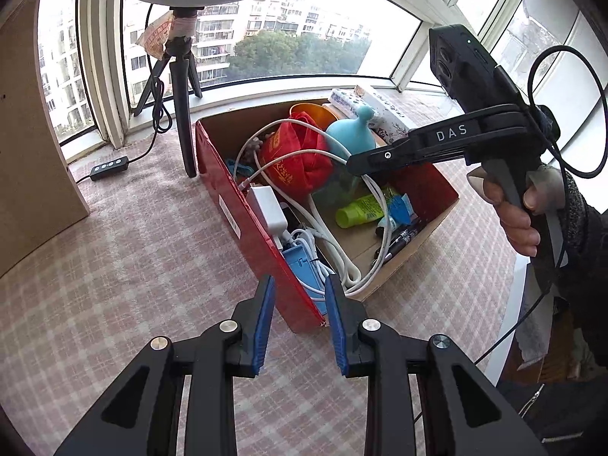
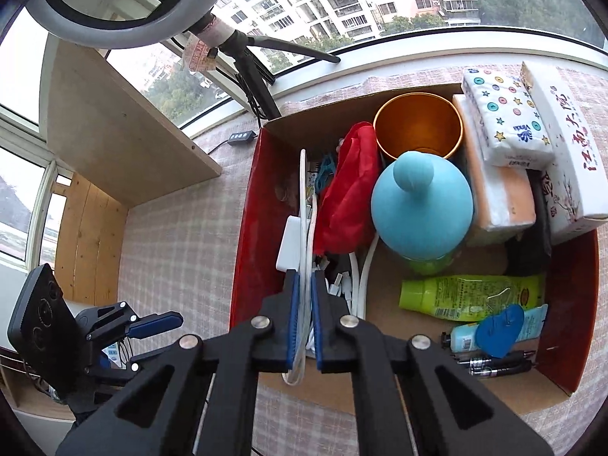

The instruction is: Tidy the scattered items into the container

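The right gripper [image 2: 303, 319] is closed on a white cable [image 2: 303, 205]: the cable runs between its two blue pads [image 2: 292, 323], and a loop of it hangs out below them on the near side. From the pads the cable goes away toward the far wall of the red cardboard box [image 2: 243, 250], along the left inner side, beside a white charger block [image 2: 289, 245]. So the gripper stands over the near left corner of the box.

To the right of the cable lie a red cloth bag [image 2: 347, 193], a light blue round bottle [image 2: 421, 209] and, behind it, an orange cup [image 2: 418, 129]. A green tube [image 2: 471, 296], a blue heart-shaped clip [image 2: 499, 330] and some pens [image 2: 494, 363] lie at the near right. Tissue packs [image 2: 505, 121] rest on the far right edge.

The left gripper [image 1: 300, 326] holds nothing; its jaws are a little apart. It hangs over the checked cloth [image 1: 133, 266], just at the near corner of the box, and the box wall shows in the gap. In the left wrist view a hand [image 1: 513, 212] holds the handle of the right gripper above the box.
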Action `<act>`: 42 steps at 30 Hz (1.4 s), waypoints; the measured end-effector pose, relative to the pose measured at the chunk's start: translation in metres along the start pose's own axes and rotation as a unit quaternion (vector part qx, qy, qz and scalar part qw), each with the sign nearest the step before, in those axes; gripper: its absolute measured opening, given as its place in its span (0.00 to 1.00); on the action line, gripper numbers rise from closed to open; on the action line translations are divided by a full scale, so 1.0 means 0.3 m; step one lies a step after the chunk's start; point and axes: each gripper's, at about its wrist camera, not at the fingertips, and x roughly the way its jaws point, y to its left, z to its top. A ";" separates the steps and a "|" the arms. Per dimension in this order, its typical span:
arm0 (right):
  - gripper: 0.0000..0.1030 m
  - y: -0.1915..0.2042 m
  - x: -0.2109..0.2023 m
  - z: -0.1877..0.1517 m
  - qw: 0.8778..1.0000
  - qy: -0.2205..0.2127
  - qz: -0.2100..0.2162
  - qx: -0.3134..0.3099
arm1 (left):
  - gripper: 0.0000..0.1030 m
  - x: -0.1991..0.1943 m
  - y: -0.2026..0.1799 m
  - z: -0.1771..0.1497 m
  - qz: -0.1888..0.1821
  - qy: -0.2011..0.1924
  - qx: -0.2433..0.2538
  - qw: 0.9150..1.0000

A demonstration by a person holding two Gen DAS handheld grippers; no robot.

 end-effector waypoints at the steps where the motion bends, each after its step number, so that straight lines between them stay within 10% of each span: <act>1: 0.07 0.006 0.004 0.003 1.000 -0.002 0.007 0.000 | 0.25 0.003 0.000 0.000 0.000 0.001 0.000 1.000; 29: 0.09 0.028 0.173 0.000 0.997 0.054 -0.041 -0.043 | 0.25 0.018 -0.001 0.018 -0.002 0.003 0.001 1.000; 42: 0.40 0.085 -0.102 -0.065 0.996 -0.050 -0.056 -0.052 | 0.40 -0.043 -0.003 -0.002 0.024 -0.017 -0.007 1.000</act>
